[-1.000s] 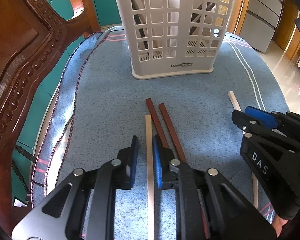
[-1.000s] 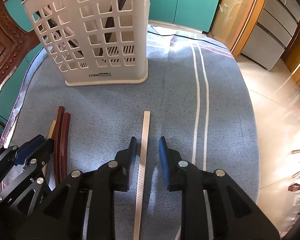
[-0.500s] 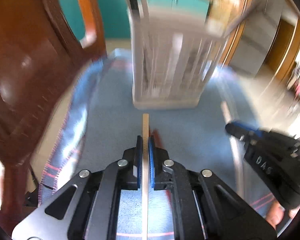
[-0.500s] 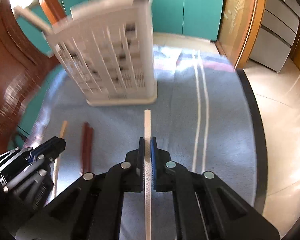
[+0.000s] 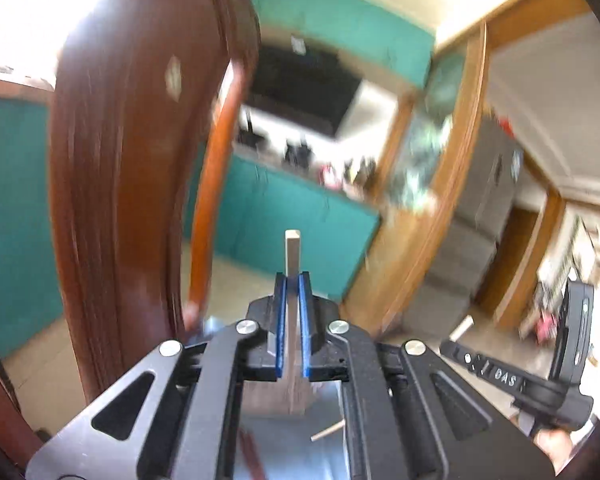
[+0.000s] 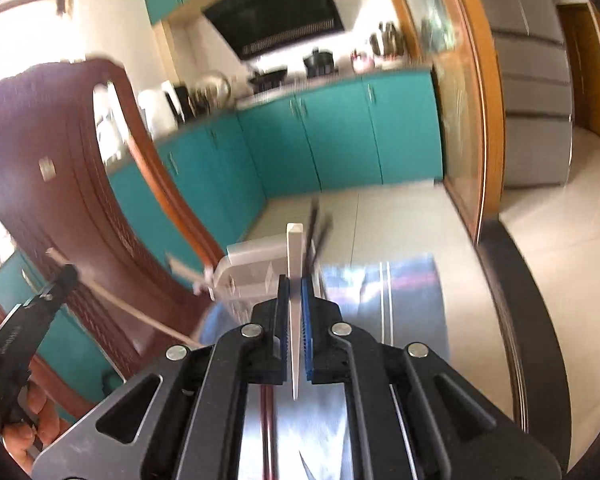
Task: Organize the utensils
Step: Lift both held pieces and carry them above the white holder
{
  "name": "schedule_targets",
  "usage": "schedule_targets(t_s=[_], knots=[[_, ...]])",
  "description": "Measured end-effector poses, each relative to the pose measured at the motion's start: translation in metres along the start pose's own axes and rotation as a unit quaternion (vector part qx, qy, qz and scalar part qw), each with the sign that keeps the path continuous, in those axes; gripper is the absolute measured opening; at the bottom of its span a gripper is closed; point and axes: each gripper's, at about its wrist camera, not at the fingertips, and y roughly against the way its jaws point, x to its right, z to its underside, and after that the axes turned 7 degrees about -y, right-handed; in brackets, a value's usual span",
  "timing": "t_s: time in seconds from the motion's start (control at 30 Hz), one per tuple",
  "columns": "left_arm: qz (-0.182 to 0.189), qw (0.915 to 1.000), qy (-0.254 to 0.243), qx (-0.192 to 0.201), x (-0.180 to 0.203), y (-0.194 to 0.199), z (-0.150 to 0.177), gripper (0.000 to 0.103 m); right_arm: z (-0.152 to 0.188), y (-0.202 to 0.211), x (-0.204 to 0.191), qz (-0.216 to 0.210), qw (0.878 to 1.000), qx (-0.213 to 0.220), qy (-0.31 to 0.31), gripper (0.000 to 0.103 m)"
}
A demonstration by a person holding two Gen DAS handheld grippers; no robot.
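Observation:
My left gripper point(image 5: 293, 282) is shut on a pale wooden chopstick point(image 5: 292, 252) that sticks out forward, high above the table. My right gripper point(image 6: 295, 282) is shut on a white chopstick point(image 6: 295, 252), also lifted. Just beyond it stands the white slotted basket point(image 6: 248, 270) with dark utensils point(image 6: 314, 232) rising from it. Two dark red chopsticks point(image 6: 267, 420) lie on the blue cloth point(image 6: 400, 300) below. In the right wrist view the left gripper point(image 6: 66, 276) shows at the left with its chopstick point(image 6: 132, 312). The right gripper point(image 5: 452, 348) appears low right in the left wrist view.
A carved wooden chair back point(image 6: 60, 160) rises close on the left of the table. Teal kitchen cabinets point(image 6: 340, 140) and a tiled floor point(image 6: 560, 260) lie beyond. A person's hand point(image 6: 32, 412) holds the left gripper. The left wrist view is motion-blurred.
Both grippers closed on their chopsticks on the cloth, then rose steeply with them. The views tilted up from the table and basket to the kitchen.

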Motion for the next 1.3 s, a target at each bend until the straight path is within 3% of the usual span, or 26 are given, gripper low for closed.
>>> schedule_targets(t_s=[0.13,0.37,0.57,0.8,1.0,1.3], knots=[[-0.011,0.9967,-0.006,0.08,0.017,0.001,-0.019,0.007,-0.039,0.008,-0.014,-0.017,0.998,0.059,-0.011,0.007],[-0.035,0.994,0.049,0.092,-0.002,-0.041,-0.027,0.007,-0.057,-0.007,-0.007,-0.007,0.99,0.14,-0.036,0.007],[-0.049,0.9928,0.092,0.059,-0.025,-0.089,-0.019,0.007,-0.053,-0.044,-0.006,0.014,0.993,0.111,-0.032,0.007],[-0.06,0.9877,0.111,0.092,-0.022,-0.098,-0.019,0.007,-0.04,-0.075,-0.009,0.014,0.997,0.08,-0.018,0.007],[-0.089,0.9893,0.059,0.1,-0.002,-0.106,-0.001,0.007,-0.029,-0.092,-0.019,0.016,0.998,0.066,0.012,0.007],[-0.082,0.9955,0.0,0.047,0.019,-0.126,0.025,0.007,-0.019,-0.104,-0.027,0.019,0.998,0.036,0.039,0.007]])
